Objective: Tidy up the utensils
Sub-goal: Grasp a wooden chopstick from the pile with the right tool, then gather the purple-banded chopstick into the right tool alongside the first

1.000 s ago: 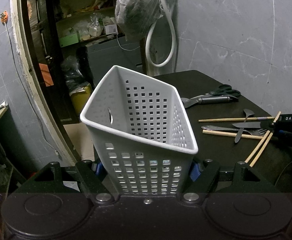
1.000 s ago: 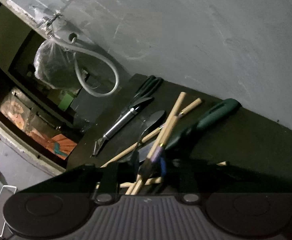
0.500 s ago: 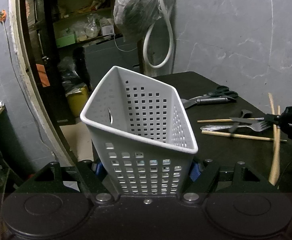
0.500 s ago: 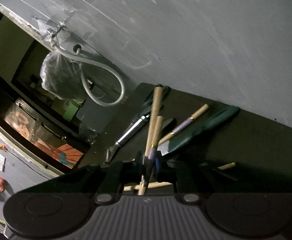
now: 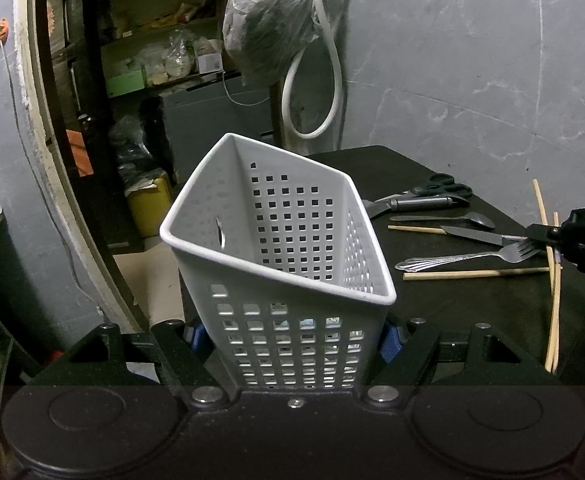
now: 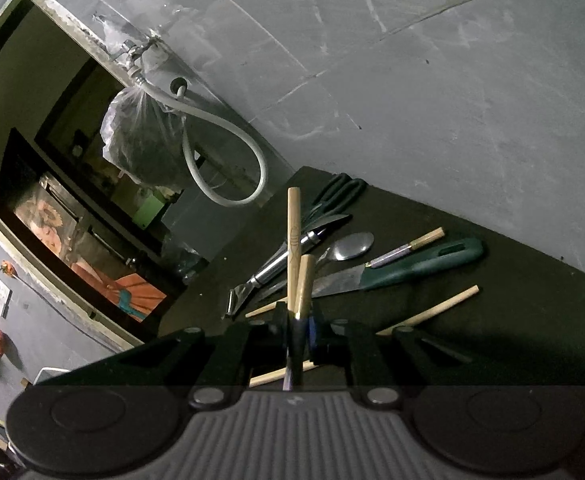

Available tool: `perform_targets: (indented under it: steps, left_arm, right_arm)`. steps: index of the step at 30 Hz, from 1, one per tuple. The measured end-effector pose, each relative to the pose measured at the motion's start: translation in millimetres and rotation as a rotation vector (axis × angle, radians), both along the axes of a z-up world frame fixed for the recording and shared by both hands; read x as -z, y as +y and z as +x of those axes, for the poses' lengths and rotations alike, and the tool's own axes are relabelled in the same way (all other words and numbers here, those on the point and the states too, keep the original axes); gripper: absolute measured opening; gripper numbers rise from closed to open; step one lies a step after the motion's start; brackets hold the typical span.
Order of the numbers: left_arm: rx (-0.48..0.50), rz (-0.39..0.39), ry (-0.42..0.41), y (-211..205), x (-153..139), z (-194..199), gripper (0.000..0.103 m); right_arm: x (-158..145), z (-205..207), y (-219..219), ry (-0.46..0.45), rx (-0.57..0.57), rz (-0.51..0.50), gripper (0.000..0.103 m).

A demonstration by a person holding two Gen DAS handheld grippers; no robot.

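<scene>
My left gripper point(image 5: 292, 338) is shut on a white perforated basket point(image 5: 284, 248), tilted, with its open top facing up and away. My right gripper point(image 6: 297, 326) is shut on a pair of wooden chopsticks point(image 6: 293, 240) that point up. In the left wrist view the right gripper point(image 5: 550, 236) holds the chopsticks point(image 5: 554, 304) upright at the right of the black table point(image 5: 472, 300). A fork point(image 5: 472, 257), a knife point(image 5: 472, 234), a spoon point(image 5: 444, 219), loose chopsticks point(image 5: 476, 274), a peeler point(image 5: 416, 203) and scissors point(image 5: 440, 189) lie on the table.
A green-handled knife point(image 6: 412, 268) lies on the table near the grey wall. A white hose point(image 5: 312, 92) and a plastic bag point(image 5: 268, 28) hang behind the table. An open doorway with shelves point(image 5: 132, 80) is at the left.
My right gripper has lifted the pair of chopsticks off the table and turned them from slanted to upright. The basket in my left gripper has stayed put.
</scene>
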State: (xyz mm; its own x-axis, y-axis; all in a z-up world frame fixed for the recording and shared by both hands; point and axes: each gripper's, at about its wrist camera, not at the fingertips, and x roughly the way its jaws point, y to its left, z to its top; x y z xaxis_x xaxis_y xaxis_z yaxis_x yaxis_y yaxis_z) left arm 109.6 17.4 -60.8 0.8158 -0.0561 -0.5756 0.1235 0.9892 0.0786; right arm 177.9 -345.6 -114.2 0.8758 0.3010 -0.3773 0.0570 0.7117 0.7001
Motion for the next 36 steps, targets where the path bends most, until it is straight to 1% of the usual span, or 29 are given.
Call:
perform_targets:
  steps: [4, 13, 16, 24, 27, 32, 36]
  left_arm:
    - [0.001, 0.0, 0.0, 0, 0, 0, 0.077]
    - [0.002, 0.005, 0.001, 0, 0, 0, 0.077]
    - [0.005, 0.01, 0.001, -1, 0, 1, 0.078]
    - [0.004, 0.01, 0.002, -1, 0, 1, 0.078]
    - [0.004, 0.009, 0.002, -1, 0, 1, 0.078]
    - [0.004, 0.01, 0.002, -1, 0, 1, 0.078]
    - [0.004, 0.01, 0.003, -1, 0, 1, 0.077]
  right_arm:
    - [1, 7, 0, 0.014, 0.002, 0.005, 0.01]
    - [17, 12, -3, 0.053, 0.012, 0.033, 0.01]
    - [17, 9, -4, 0.042, 0.016, 0.032, 0.01]
    - [5, 7, -3, 0.002, 0.017, -0.002, 0.01]
    - [8, 12, -5, 0.026, 0.012, 0.002, 0.01]
    - [22, 22, -8, 0.08, 0.01, 0.019, 0.011]
    - [28, 25, -8, 0.089, 0.002, 0.023, 0.012]
